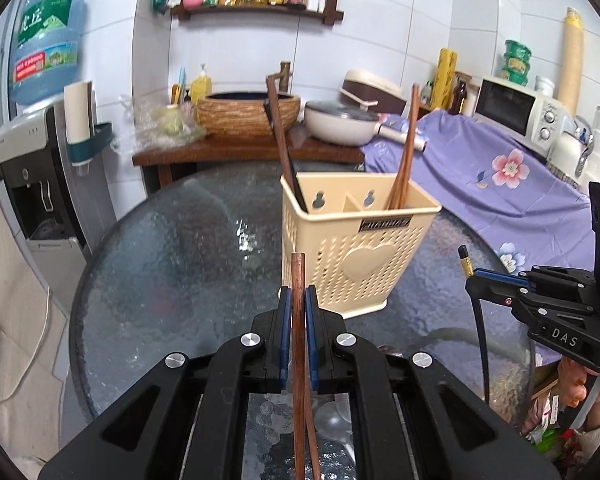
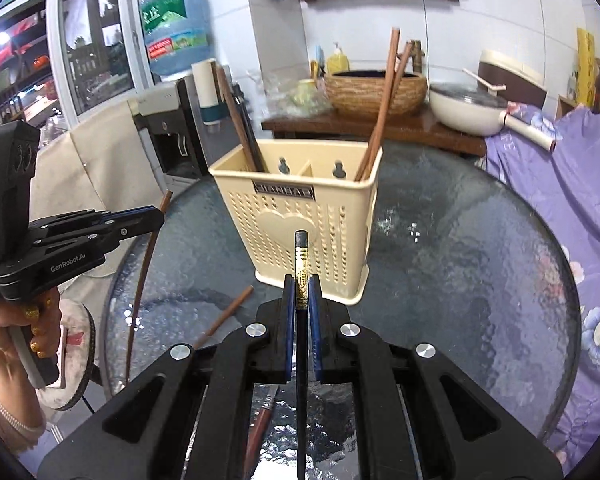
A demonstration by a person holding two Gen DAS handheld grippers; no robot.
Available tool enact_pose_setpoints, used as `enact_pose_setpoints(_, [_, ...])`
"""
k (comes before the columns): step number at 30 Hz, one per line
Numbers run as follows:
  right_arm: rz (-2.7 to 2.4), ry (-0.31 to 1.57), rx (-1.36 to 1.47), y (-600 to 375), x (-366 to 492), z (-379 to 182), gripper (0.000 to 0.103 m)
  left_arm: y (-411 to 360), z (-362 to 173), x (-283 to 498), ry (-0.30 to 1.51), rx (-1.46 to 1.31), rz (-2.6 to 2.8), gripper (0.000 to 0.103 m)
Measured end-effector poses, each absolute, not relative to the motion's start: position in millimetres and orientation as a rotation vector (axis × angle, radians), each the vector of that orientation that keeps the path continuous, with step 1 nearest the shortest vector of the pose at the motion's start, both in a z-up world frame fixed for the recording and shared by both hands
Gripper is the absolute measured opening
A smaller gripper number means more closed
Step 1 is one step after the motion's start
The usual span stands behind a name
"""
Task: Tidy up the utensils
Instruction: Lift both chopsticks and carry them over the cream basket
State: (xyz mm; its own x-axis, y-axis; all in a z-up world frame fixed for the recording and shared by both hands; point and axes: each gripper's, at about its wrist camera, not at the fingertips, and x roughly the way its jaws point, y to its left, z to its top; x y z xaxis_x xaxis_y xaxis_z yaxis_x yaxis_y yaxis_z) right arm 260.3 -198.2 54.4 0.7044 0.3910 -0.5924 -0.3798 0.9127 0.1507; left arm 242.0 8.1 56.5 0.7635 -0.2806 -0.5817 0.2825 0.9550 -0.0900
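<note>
My left gripper [image 1: 299,300] is clamped on a brown wooden chopstick [image 1: 298,280]; its blue pads press on both sides, and the blunt end of the chopstick stands out a little past the fingertips, while the rest runs back under the gripper. A second brown stick seems to lie beside it lower down, but I cannot tell if it is also held. My right gripper [image 2: 301,288] is clamped on a black chopstick [image 2: 301,256] with a gold band near its top end, which points toward the holder. The cream utensil holder [image 1: 356,240] stands upright on the round glass bench [image 1: 172,248], just in front of both grippers. It has perforated walls, a heart shape on the front and a divider in the middle. In its left compartment lean a dark brown stick and a black one [image 2: 240,120], and in its right compartment lean two brown chopsticks [image 2: 384,108]. In the right wrist view one more brown chopstick [image 2: 226,316] lies on the glass near the holder, to the left, and a utensil with a reddish handle [image 2: 260,428] lies under my right gripper. Both grippers are above the bench, apart from the holder.
</note>
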Motion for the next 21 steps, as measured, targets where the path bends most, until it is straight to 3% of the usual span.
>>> enact_pose_setpoints(21, [0.466, 0.565, -0.023, -199.5, 225.7, 99.3, 0.007, 10.8, 103.9, 204.7, 0.503, 0.014, -0.347, 0.007])
